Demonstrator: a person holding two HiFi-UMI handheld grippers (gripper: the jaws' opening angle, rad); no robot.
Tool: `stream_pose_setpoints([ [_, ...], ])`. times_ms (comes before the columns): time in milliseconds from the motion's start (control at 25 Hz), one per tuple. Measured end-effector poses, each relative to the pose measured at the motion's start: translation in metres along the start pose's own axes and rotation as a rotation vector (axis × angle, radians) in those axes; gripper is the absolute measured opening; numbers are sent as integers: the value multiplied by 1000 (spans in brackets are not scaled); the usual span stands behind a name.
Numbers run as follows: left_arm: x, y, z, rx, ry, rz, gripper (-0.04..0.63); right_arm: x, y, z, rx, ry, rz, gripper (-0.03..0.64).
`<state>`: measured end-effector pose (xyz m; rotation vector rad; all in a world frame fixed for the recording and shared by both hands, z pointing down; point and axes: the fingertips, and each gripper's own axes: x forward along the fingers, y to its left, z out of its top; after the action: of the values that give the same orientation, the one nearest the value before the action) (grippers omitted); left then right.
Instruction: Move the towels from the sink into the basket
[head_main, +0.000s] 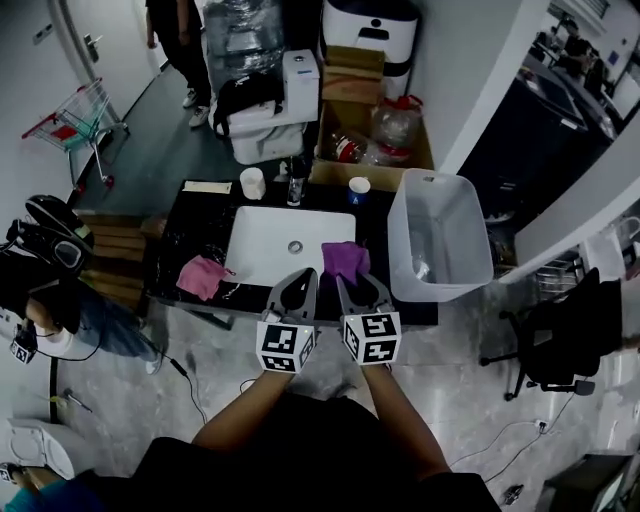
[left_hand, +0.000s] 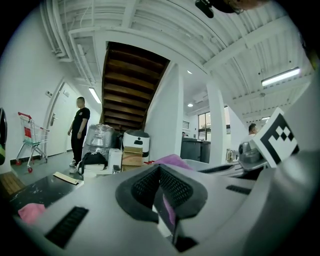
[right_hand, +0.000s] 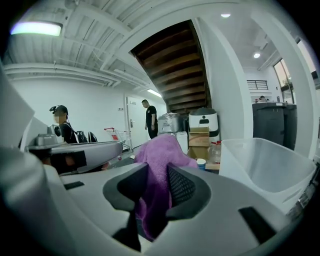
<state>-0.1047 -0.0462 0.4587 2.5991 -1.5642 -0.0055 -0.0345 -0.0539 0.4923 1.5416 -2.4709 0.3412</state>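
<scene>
Hidden / unclear: in the head view the purple towel (head_main: 345, 262) covers the tips of the right gripper (head_main: 360, 287), so the contact is read from the gripper views only. The towel's lower end drops behind the gripper body in the right gripper view. The sink does not show in either gripper view. Something pale lies in the basket (head_main: 405, 232); I cannot identify it.

Right gripper (right_hand: 152, 175): fingers (right_hand: 181, 187) clenched on the purple towel (right_hand: 160, 155). The cloth bunches up above the pads and hangs down through the gap.

Left gripper (left_hand: 159, 172): fingers (left_hand: 176, 189) drawn nearly together. A thin strip of the same purple towel (left_hand: 172, 160) sits in the slit, apparently pinched. The left gripper (head_main: 297, 285) is just beside the right one, and the tips converge.

Towel position: held off the surface over the front right corner of the sink (head_main: 262, 250), between sink and basket. It is not in the basket. The basket (right_hand: 265, 165) stands open, to the right in the right gripper view, with its far side cut off at the frame edge.

Pink towel (head_main: 203, 275): crumpled on the dark surface (head_main: 195, 232) left of the sink, outside the basin.

Surface, back edge: white cup (head_main: 253, 183), dark bottle (head_main: 296, 186), blue-lidded cup (head_main: 359, 187).

Room: wooden staircase (left_hand: 130, 85) overhead, cardboard box (head_main: 368, 140) behind the surface, shopping cart (head_main: 75, 120) far left, standing person (head_main: 180, 40) near it.
</scene>
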Motion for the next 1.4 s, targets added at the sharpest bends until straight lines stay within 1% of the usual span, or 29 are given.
stream_pose_setpoints([
  [120,17,-38,0,22,0,-5,3,-19,-30,13,-23,-31,10,127],
  [240,32,-68,0,30,0,-5,3,-36,-58,24,-31,-61,8,127],
  [400,56,-108,0,56,-10,-37,3,-56,-92,29,-46,-69,-3,127],
  [600,87,-139,10,66,-12,-75,3,-74,-134,44,-12,-101,-51,127],
  [760,111,-153,11,53,-17,-110,3,-75,-165,39,22,-98,-101,127],
  [840,129,-160,16,60,-26,-137,3,-72,-180,43,26,-99,-123,127],
  [960,157,-166,24,66,-38,-172,3,-64,-200,51,-22,-85,-169,127],
  [1120,193,-166,29,35,-58,-199,3,-46,-230,60,-49,-53,-215,129],
  [1280,229,-154,29,19,-53,-212,3,-16,-257,68,-85,-12,-249,129],
  [1400,251,-147,26,12,-50,-224,3,7,-272,59,-92,46,-252,130],
])
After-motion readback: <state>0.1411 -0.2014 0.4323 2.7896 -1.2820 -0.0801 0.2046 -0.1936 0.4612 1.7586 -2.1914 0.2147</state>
